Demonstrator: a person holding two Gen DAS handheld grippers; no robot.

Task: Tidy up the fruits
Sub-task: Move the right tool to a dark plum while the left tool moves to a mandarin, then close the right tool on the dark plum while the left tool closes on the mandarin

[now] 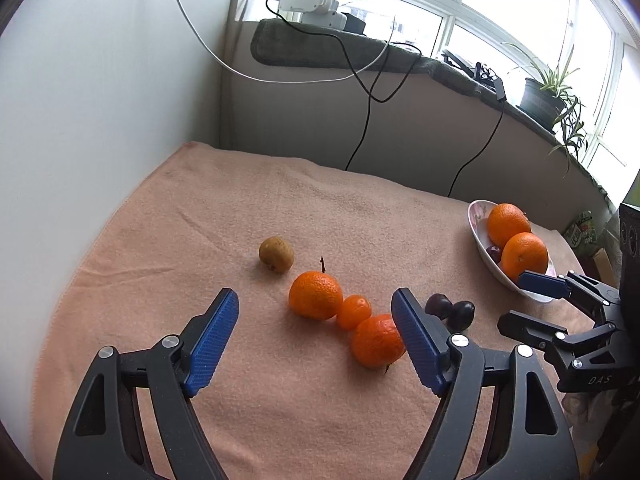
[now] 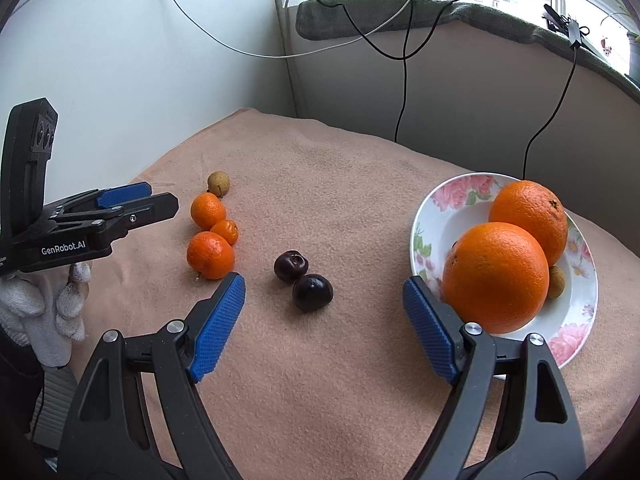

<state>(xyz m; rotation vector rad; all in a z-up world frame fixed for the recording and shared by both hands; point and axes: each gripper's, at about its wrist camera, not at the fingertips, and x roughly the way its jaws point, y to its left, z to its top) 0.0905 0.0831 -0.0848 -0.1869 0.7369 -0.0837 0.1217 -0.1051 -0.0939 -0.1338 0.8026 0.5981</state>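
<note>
On the right of the tabletop (image 2: 320, 380), which is covered by a peach towel, we see a flowered plate (image 2: 448, 208). In it lie two big oranges, one near (image 2: 496, 276) and one behind it (image 2: 530, 220), touching each other. A small brown fruit (image 2: 557, 282) is tucked against them at the right, and from the left wrist view a dark plum (image 1: 494, 253) shows in the plate at the left of the oranges.

Going left to right over the towel: a kiwi (image 1: 276, 254) lies farthest left and back. Just beside it starts a row of three mandarins touching one another, a large one with a stem (image 1: 316, 295), a small one (image 1: 353, 312) and a third nearest us (image 1: 377, 341). Right of these, apart from them, two dark plums (image 2: 291, 266) (image 2: 312, 293) sit touching each other, between the mandarins and the plate.

Our left tongs (image 1: 316, 340) are spread wide and hold nothing. They point forward and down over the mandarins, and the right finger covers part of the nearest mandarin in the wrist view. From the right wrist view, the left tongs are level, held by a hand in a white glove (image 2: 60, 304).

Our right tongs (image 2: 324, 320) are also spread wide and empty. They hover over the towel with the plums ahead between the fingers, and the right finger (image 2: 430, 332) is at the near rim of the plate, in front of the near orange.
</note>
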